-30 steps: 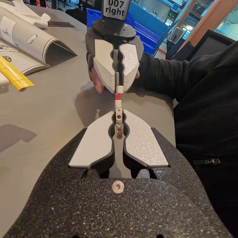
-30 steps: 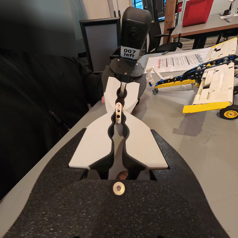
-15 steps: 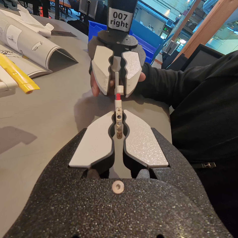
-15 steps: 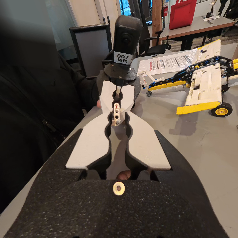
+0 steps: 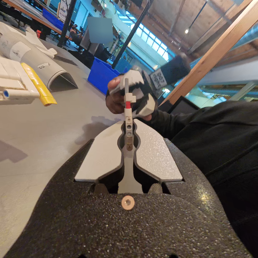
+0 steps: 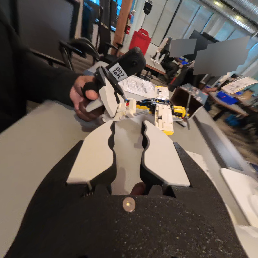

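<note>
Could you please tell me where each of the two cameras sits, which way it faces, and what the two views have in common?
Left wrist view: sits behind the left tongs, which clamp a white beam assembly; faces the right tongs, hand, dark sleeve.
Right wrist view: sits behind the open, empty right tongs; faces the left tongs, hand.
Shared: beam assembly, grey table, yellow-and-white brick model.

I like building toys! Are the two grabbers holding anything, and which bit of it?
The left gripper pinches a small white brick piece by its holed bar end. The right gripper is open, holding nothing.
</note>
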Demonstrator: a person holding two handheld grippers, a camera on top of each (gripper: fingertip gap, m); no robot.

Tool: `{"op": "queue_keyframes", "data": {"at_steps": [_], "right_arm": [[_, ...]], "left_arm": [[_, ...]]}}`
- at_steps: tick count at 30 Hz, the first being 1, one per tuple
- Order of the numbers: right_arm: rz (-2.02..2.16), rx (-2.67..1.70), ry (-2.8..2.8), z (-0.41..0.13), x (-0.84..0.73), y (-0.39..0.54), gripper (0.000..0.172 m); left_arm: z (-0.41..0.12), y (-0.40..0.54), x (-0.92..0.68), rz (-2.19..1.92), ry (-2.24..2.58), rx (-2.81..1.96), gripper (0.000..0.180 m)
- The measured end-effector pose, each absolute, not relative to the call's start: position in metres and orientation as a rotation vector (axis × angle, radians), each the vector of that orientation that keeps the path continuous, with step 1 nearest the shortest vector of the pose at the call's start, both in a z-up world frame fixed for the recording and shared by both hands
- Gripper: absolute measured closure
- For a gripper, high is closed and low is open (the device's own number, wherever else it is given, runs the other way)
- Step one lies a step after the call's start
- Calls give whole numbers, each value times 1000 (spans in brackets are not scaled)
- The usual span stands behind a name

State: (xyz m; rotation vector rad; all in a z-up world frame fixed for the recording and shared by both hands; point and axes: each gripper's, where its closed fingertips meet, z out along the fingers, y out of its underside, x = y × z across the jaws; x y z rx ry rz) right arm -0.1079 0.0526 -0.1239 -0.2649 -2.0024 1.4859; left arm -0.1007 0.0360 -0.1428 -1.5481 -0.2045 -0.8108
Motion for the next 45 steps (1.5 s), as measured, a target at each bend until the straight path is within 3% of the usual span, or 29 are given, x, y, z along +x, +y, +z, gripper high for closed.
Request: {"op": "queue_keyframes", "data": {"at_steps": [6, 14, 45], "right_arm": [[1170, -101, -1824, -126, -113, 43, 122], [1103, -96, -1706, -129, -119, 37, 104], [1158, 28, -1689, -132, -107, 27, 111]], "left_arm": [[-135, 39, -103, -969, -290, -1443, 173], [-132, 41, -107, -1047, -353, -1377, 173], [-138, 40, -88, -1098, -258, -1470, 172]]}}
